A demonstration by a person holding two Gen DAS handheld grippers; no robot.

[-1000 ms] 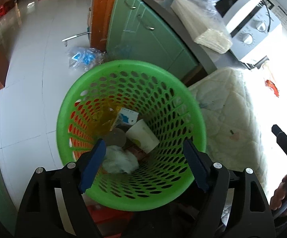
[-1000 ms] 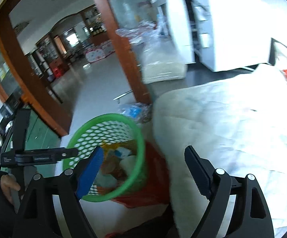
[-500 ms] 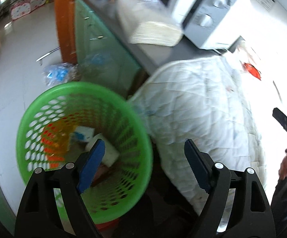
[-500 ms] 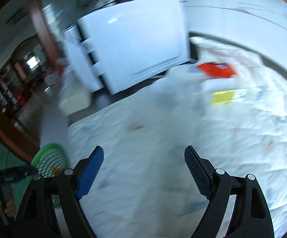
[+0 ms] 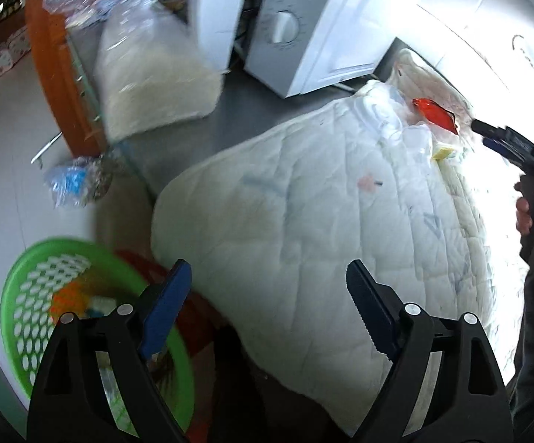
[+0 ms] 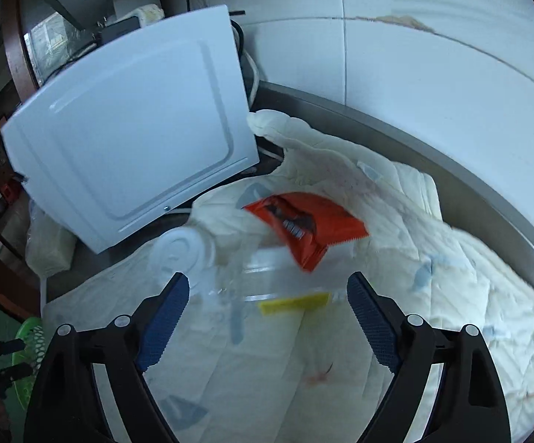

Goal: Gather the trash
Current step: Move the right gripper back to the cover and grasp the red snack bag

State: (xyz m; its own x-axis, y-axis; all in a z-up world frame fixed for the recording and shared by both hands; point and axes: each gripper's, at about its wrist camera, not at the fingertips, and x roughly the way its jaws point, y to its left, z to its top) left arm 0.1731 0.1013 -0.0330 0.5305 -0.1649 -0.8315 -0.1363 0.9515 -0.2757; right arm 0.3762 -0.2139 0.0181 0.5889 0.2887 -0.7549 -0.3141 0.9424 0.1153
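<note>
Right wrist view: my right gripper (image 6: pixel 267 306) has just been widening its jaws and they stand well apart with nothing pinched between them, hanging over the white quilted cover (image 6: pixel 433 295) that carries the trash. Straight ahead of the tips lies a clear plastic wrapper with a yellow label (image 6: pixel 293 301), and just beyond it an orange snack packet (image 6: pixel 304 229) rests on the folds toward the cover's far edge, near the white appliance (image 6: pixel 126 136). A white round lid (image 6: pixel 176 253) sits to the left of the wrapper, close to my left-hand blue pad.

My left gripper (image 5: pixel 267 295) has also just been spreading its jaws; they are empty and hover over the cover's near edge. The green basket (image 5: pixel 19 295), already holding some rubbish, stands on the floor below the cover's near-left corner, partly behind my left finger. From this side the orange packet (image 5: pixel 435 114) shows at the far end, beside my other tool.

As I judge it, the risks are these: the clear wrapper is thin and lies flat, so the pads may close on the quilted fabric along with it and drag the cover. The packet looks slick and could slip out on the carry. The pictures are blurred, so my aim may be off.
</note>
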